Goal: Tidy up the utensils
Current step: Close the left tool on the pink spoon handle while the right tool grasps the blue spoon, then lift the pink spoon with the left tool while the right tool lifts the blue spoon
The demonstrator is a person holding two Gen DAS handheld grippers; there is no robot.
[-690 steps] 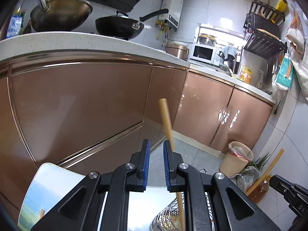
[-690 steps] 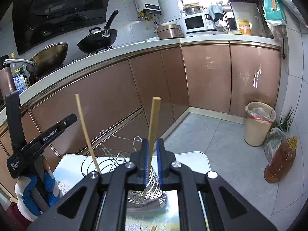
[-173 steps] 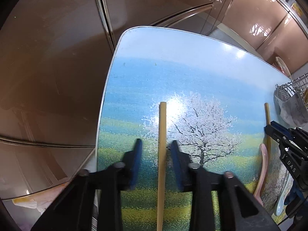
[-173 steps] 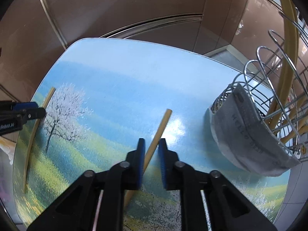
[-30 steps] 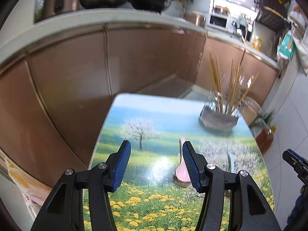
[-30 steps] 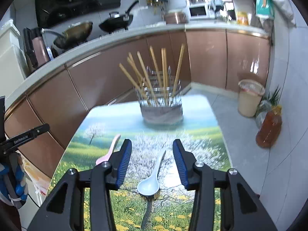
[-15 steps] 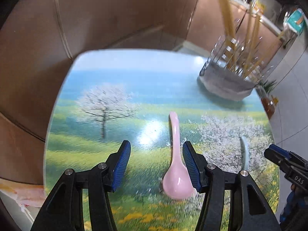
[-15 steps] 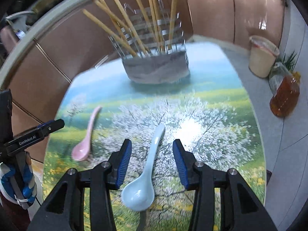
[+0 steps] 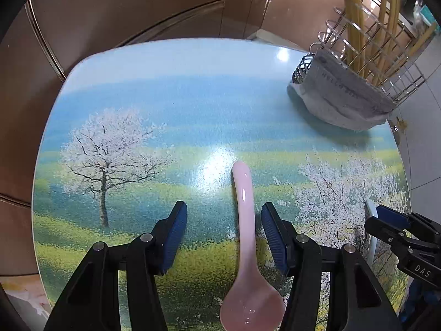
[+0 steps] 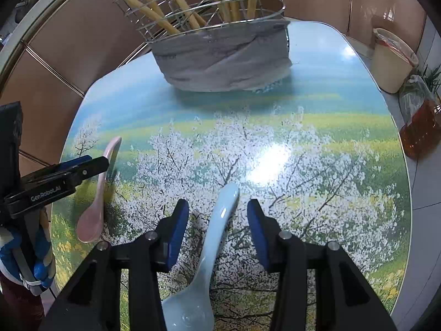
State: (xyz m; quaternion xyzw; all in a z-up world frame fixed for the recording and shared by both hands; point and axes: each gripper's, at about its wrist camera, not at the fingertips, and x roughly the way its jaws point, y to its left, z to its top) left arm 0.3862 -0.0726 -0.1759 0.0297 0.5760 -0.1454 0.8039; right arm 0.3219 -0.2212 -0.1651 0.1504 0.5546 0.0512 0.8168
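Each spoon lies lengthwise between the fingers of its own tool, and that alignment is what the coming grasp turns on. In the left wrist view, the pink spoon (image 9: 246,237) runs from its bowl at the bottom centre of the frame up to its handle tip near mid-frame, almost parallel to the fingers. We hold the left tool (image 9: 223,234) wide open around the handle, gripping nothing; the handle sits closer to the finger on the right of the frame than to the other. In the right wrist view, the pale blue spoon (image 10: 212,245) lies the same way, bowl at the bottom edge, handle leaning toward the upper right, and the right tool (image 10: 217,231) straddles it, also wide open and empty. Whether either tool's fingertips touch the tabletop (image 9: 171,104) we cannot tell.

The wire basket (image 10: 220,41), wrapped in grey cloth and full of chopsticks (image 10: 176,2), stands at the top of the right view and the upper right of the left view, well beyond both spoons.

Compared with half a second ago, both tools have come lower and closer: the spoons loom larger, their bowls now reach the bottom edge, and the basket has slid up toward the frame's rim. The fingers' spread looks unchanged.
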